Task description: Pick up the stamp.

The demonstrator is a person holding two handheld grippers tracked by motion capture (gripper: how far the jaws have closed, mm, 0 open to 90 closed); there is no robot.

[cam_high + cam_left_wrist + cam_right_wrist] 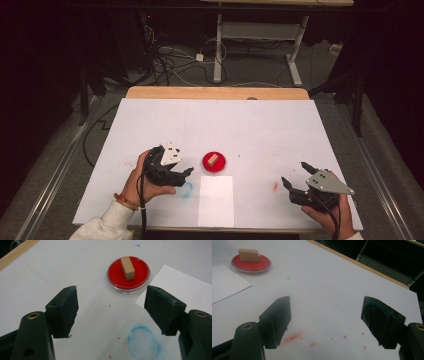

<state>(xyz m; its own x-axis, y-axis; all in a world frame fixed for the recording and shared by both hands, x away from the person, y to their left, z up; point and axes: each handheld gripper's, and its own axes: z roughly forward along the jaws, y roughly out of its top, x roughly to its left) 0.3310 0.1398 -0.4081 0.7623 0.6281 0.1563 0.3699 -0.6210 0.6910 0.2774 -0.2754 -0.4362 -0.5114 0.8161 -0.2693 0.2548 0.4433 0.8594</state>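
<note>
A small tan wooden block stands in a round red dish near the middle of the white table. My left gripper is just left of the dish, pointing toward it, its jaws wide apart with nothing between them. In the left gripper view the block and dish lie a little beyond the open left gripper. My right gripper rests near the front right, open and empty. From the right gripper view the right gripper spans bare table, and the block sits far off at the upper left.
A white paper sheet lies in front of the dish, reaching the table's front edge. A blue smudge marks the surface under my left gripper. A red smudge lies by my right gripper. The table's wooden far edge borders cables on the floor.
</note>
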